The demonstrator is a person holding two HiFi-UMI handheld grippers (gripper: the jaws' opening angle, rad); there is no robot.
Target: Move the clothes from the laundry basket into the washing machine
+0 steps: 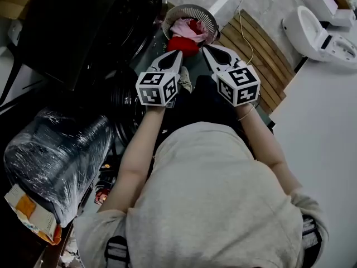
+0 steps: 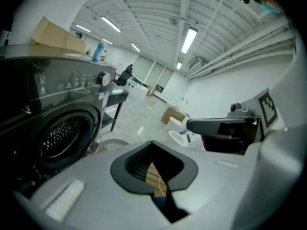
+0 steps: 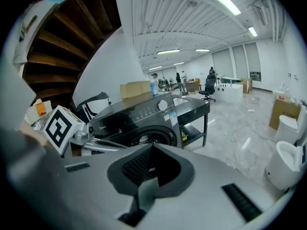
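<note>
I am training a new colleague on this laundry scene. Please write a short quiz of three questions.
1. True or false: the left gripper holds a garment.
2. What colours are the clothes in the laundry basket?
3. In the head view, the washing machine is: A) left of the basket; B) right of it.
Key: 1 false, its jaws are shut and empty; 2 pink and red; 3 A.

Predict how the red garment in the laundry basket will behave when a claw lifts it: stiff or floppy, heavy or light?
Probably floppy: the red garment lies crumpled in soft folds, so it should sag from one pinch. Likely light for its bulk, being cloth. It may drag the pink garment along, since both lie bunched together in the laundry basket.
</note>
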